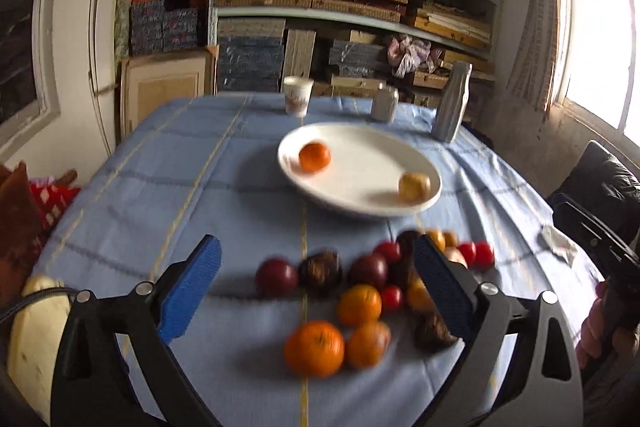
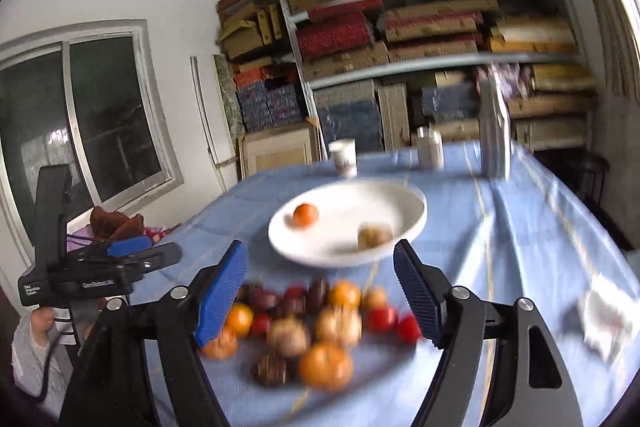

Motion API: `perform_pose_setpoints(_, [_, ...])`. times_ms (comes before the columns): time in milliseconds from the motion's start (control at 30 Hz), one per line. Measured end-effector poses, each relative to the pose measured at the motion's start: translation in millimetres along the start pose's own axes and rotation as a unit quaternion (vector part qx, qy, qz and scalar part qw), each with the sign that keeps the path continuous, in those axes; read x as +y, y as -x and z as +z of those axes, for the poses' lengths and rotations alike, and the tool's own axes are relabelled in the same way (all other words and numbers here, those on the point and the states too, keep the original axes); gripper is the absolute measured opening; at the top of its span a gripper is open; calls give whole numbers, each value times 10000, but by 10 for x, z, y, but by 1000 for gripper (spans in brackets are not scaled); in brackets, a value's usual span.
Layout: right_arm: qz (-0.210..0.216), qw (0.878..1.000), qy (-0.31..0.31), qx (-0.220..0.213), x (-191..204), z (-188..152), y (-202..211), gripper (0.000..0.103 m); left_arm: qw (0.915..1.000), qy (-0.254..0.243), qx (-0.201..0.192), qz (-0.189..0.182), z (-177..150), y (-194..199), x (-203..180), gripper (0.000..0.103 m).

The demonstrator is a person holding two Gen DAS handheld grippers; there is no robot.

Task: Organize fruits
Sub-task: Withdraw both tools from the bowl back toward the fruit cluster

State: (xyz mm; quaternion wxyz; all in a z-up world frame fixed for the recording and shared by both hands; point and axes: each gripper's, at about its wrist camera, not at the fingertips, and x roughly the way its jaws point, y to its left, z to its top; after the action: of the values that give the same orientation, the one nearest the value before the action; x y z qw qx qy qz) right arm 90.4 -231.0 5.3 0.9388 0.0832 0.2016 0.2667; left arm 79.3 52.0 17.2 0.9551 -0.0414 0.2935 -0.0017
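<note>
**Inspector:** The white plate (image 1: 360, 205) is taken as the reference mark. It is set on the blue tablecloth (image 1: 160, 187). What is recorded inside it?

**Clerk:** Two fruits are recorded inside the plate: an orange (image 1: 315, 157) toward its left rim and a pale yellowish fruit (image 1: 414, 186) toward its right rim. They are well apart from each other.

**Inspector:** And the remaining fruit?

**Clerk:** A loose pile of fruit (image 1: 360, 291) is found on the cloth on the near side of the plate, apart from its rim. Oranges, dark red and brown fruits and small red ones are made out; the pictures are blurred, so finer kinds cannot be told.

**Inspector:** The state of the tongs?

**Clerk:** The left gripper (image 1: 316, 287) is seen spread wide above the pile, on the near side of the plate, with nothing pressed between its blue pads (image 1: 192, 291). The right gripper (image 2: 320, 291) is likewise seen released, also near side of the plate, and nothing is grasped by it. Fruit is viewed through both gaps, yet no contact is shown.

**Inspector:** Beyond the plate?

**Clerk:** A paper cup (image 1: 298, 95), a small jar (image 1: 385, 103) and a tall grey bottle (image 1: 454, 103) are noted at the far edge of the cloth. A crumpled white scrap (image 1: 560, 245) is noted to the plate's right.
</note>
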Motion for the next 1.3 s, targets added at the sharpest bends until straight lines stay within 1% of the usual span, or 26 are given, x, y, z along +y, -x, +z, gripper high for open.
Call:
perform_pose_setpoints(67, [9,9994,-195,287,-80,-146,-49,78,9997,32,221,54,-147,-28,17,95])
perform_pose_setpoints(133, [133,9980,-370,498,-135,-204,-98,79,9995,67,287,103,-211,-25,32,95])
perform_pose_setpoints(200, [187,9971,-464,565,-166,-213,-137,79,9993,-15,366,57,-265,-25,5,95])
perform_pose_setpoints(267, [183,9969,-501,583,-176,-225,-143,81,9990,-127,413,129,-338,-31,-28,95])
perform_pose_setpoints(333, [127,9969,-499,600,-167,-249,-148,88,9983,-243,510,163,-404,-64,-70,95])
perform_pose_setpoints(400, [100,9967,-499,625,-171,-247,-147,90,9979,-235,579,142,-414,-89,-75,95])
perform_pose_setpoints(500, [115,9964,-491,681,-168,-238,-179,90,9979,-121,634,103,-392,-118,-19,95])
perform_pose_setpoints(633, [103,9960,-510,733,-171,-220,-179,91,9962,78,811,293,-400,-195,99,95])
perform_pose_setpoints(767, [87,9958,-521,749,-166,-226,-183,94,9948,202,887,463,-405,-224,184,95])
perform_pose_setpoints(933, [91,9954,-542,782,-170,-233,-190,94,9932,69,1068,460,-428,-295,142,95])
perform_pose_setpoints(1067, [92,9952,-545,805,-162,-240,-187,94,9903,168,1287,498,-446,-372,190,95])
perform_pose_setpoints(1133, [104,9951,-548,814,-158,-238,-189,95,9891,209,1395,413,-460,-409,202,98])
perform_pose_setpoints(1233, [120,9950,-570,817,-166,-236,-192,95,9878,27,1511,370,-472,-453,132,98])
perform_pose_setpoints(1300, [139,9948,-591,818,-171,-238,-194,95,9885,-154,1473,293,-471,-440,53,98])
